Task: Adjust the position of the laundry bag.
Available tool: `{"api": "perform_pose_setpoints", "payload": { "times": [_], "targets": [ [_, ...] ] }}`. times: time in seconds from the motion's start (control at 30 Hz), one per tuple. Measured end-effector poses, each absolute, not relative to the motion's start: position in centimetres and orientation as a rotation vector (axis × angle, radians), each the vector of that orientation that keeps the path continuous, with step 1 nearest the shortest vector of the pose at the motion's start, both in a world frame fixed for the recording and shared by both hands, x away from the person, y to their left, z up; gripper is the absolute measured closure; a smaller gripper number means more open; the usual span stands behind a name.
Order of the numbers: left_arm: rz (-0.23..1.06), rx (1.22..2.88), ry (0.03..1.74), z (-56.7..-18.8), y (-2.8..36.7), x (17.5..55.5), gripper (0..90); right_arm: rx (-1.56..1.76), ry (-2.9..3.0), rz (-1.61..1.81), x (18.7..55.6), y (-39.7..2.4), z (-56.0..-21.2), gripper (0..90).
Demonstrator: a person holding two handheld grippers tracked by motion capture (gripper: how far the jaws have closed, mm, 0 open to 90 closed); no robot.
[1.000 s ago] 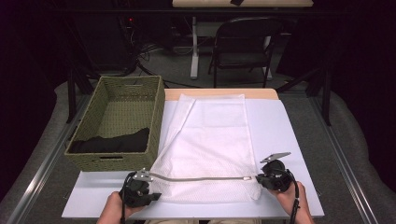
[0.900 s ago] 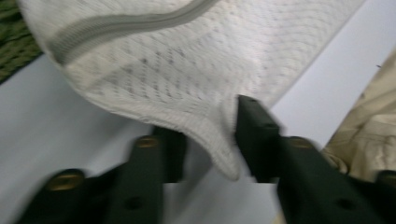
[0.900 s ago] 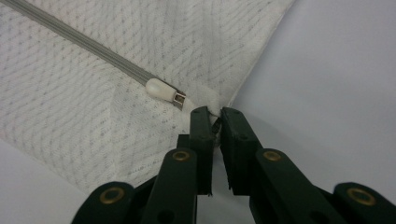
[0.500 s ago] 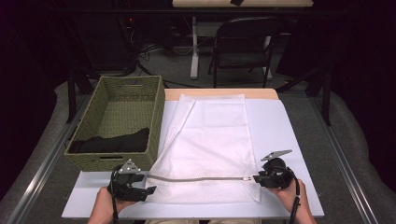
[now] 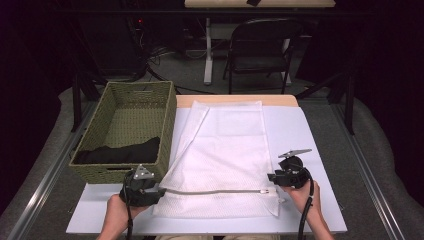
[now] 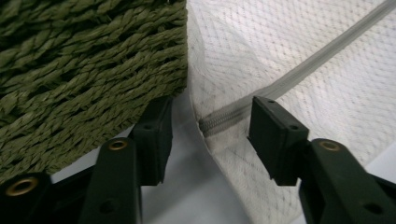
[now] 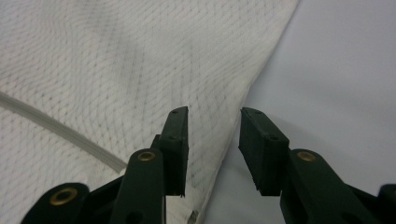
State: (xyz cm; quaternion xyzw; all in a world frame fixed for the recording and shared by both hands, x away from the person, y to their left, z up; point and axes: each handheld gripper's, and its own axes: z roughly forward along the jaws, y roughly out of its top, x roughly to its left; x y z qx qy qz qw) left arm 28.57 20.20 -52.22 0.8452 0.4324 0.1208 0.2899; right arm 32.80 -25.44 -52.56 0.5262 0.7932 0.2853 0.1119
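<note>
Left hand-held gripper (image 5: 159, 190): held at the near-left corner of the mesh laundry bag (image 5: 225, 150); jaws released, having just been closing a little, w/ the zipper (image 5: 215, 191) end between them but untouched by the pads (left gripper view (image 6: 208, 140)). One pad is seen just beside the woven basket (image 6: 84, 70).

Right hand-held gripper (image 5: 272, 176): held at the bag's near-right edge; jaws released, having just been opening, nothing clamped; bag edge (image 7: 140, 70) lies below the gap.

Bag is laid flat on the white worktop (image 5: 310, 130), zipper run along its near side. Basket (image 5: 170, 120) stands left of the bag, touching its edge, w/ dark cloth (image 5: 120, 152) inside.
</note>
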Motion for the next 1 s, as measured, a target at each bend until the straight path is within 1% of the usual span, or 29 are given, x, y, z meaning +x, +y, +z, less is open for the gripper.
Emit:
{"api": "perform_pose_setpoints", "payload": {
  "times": [0.07, 0.1, 0.17, 0.23, 0.27, 0.3, 0.4, 0.47, 0.5, 0.53, 0.67, 0.7, 0.73, 0.77, 0.83, 0.87, 0.93, 0.97, 1.0],
  "targets": [
    [0.326, 2.265, 1.149, -52.3, 20.1, 28.7, 51.6, 1.559, 2.324, 0.829, 33.1, -25.2, -52.6, 62.5],
    [0.336, 2.272, 1.144, -52.4, 20.0, 28.7, 55.9, 1.569, 2.327, 0.828, 33.7, -24.9, -52.8, 63.0],
    [0.335, 2.281, 1.151, -52.7, 19.6, 28.9, 60.1, 1.566, 2.322, 0.806, 33.9, -24.6, -53.0, 64.2],
    [0.333, 2.291, 1.15, -52.9, 19.5, 29.0, 66.7, 1.568, 2.331, 0.789, 34.1, -24.4, -53.3, 67.1],
    [0.322, 2.299, 1.154, -53.0, 19.4, 29.1, 66.7, 1.568, 2.331, 0.789, 34.1, -24.4, -53.3, 67.1],
    [0.319, 2.309, 1.147, -53.2, 19.4, 29.2, 69.3, 1.571, 2.329, 0.785, 34.1, -24.3, -53.3, 69.3],
    [0.318, 2.322, 1.141, -53.4, 19.2, 29.3, 75.0, 1.594, 2.323, 0.809, 34.1, -24.3, -53.6, 79.6],
    [0.317, 2.325, 1.14, -53.4, 19.2, 29.3, 78.9, 1.599, 2.333, 0.793, 34.1, -24.2, -53.8, 84.0],
    [0.317, 2.324, 1.141, -53.4, 19.2, 29.3, 80.3, 1.587, 2.339, 0.776, 34.0, -24.1, -53.9, 84.1],
    [0.317, 2.324, 1.141, -53.4, 19.2, 29.3, 81.0, 1.587, 2.339, 0.776, 34.0, -24.1, -53.9, 84.1],
    [0.318, 2.327, 1.136, -53.4, 19.3, 29.3, 81.8, 1.58, 2.262, 0.776, 34.1, -24.8, -53.5, 73.1],
    [0.318, 2.327, 1.136, -53.4, 19.3, 29.3, 81.2, 1.591, 2.257, 0.778, 34.1, -24.9, -53.5, 70.3],
    [0.308, 2.327, 1.135, -53.5, 19.3, 29.4, 78.6, 1.602, 2.261, 0.784, 34.2, -25.0, -53.7, 67.9],
    [0.308, 2.327, 1.135, -53.5, 19.3, 29.4, 76.8, 1.612, 2.261, 0.778, 34.2, -25.0, -53.8, 67.0],
    [0.305, 2.343, 1.129, -53.5, 19.1, 29.4, 70.9, 1.614, 2.261, 0.792, 34.2, -25.0, -54.0, 67.1],
    [0.31, 2.347, 1.123, -53.5, 19.0, 29.4, 69.7, 1.611, 2.272, 0.774, 34.2, -24.9, -54.0, 68.4],
    [0.315, 2.345, 1.122, -53.5, 19.1, 29.4, 71.8, 1.589, 2.274, 0.761, 34.2, -24.8, -54.2, 72.7],
    [0.315, 2.345, 1.122, -53.5, 19.1, 29.4, 73.3, 1.589, 2.274, 0.761, 34.2, -24.8, -54.2, 72.7],
    [0.314, 2.334, 1.131, -53.6, 19.2, 29.4, 76.1, 1.576, 2.273, 0.759, 34.2, -24.8, -54.2, 79.7]
  ]
}}
